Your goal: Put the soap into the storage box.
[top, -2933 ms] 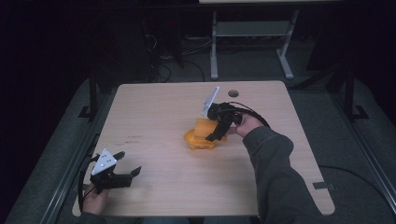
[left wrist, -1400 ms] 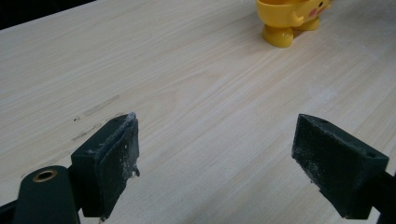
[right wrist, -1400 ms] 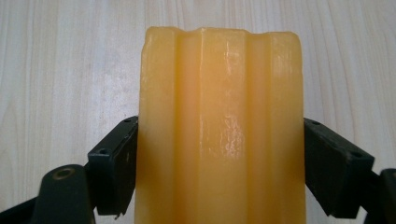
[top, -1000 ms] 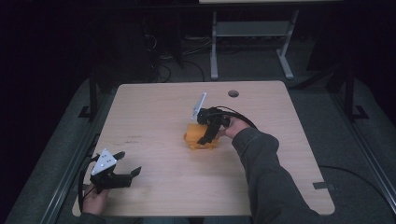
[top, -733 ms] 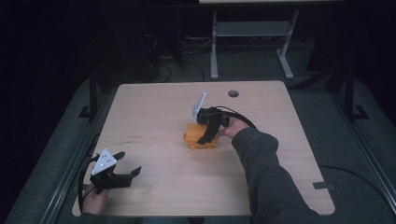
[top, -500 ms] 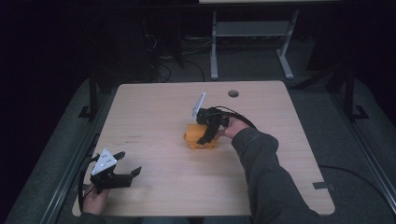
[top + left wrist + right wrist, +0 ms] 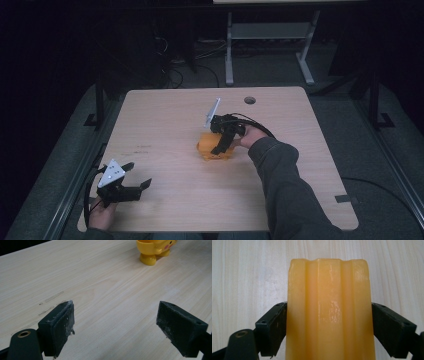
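A yellow-orange plastic toy [image 7: 206,149] stands in the middle of the wooden table [image 7: 165,120]. My right gripper [image 7: 218,148] reaches down over it from the far right side. In the right gripper view a ribbed yellow-orange part [image 7: 329,290] sits between the jaws, and both pads press its sides, so the right gripper [image 7: 328,327] is shut on it. My left gripper [image 7: 139,174] rests near the front left corner, open, with nothing between its jaws. The left gripper [image 7: 115,322] faces the toy's [image 7: 153,251] stubby feet and pink cheek mark, far off.
A round cable hole [image 7: 249,100] lies near the table's far edge. The right gripper's cable [image 7: 252,122] loops beside the hand. Beyond the table, a white desk frame [image 7: 265,35] and loose cables sit on the dark floor.
Since the oldest frame my right gripper has shifted a little left and lower over the toy. Over the last second nothing has visibly moved. The left gripper has stayed put.
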Available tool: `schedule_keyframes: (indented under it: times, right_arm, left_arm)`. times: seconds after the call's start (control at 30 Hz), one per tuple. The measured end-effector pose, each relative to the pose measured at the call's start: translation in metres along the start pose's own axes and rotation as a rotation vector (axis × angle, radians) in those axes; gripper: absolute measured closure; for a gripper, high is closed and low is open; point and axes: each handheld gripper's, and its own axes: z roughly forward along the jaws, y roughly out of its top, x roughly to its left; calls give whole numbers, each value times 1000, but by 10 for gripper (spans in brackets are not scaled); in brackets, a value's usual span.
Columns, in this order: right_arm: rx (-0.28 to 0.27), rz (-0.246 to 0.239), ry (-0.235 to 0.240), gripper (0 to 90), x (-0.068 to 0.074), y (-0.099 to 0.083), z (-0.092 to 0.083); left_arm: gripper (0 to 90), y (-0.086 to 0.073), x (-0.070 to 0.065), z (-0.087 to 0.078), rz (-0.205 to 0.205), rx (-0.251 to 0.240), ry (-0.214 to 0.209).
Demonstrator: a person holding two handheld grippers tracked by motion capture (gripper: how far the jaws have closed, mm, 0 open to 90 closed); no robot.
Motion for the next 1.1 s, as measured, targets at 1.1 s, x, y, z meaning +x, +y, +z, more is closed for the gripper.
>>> schedule_keyframes:
  times: [1.1]
  right_arm:
    - [-67,36,-35,153,5,-13,-24]
  left_arm:
    - [143,0,-1,1,3,-1,-6]
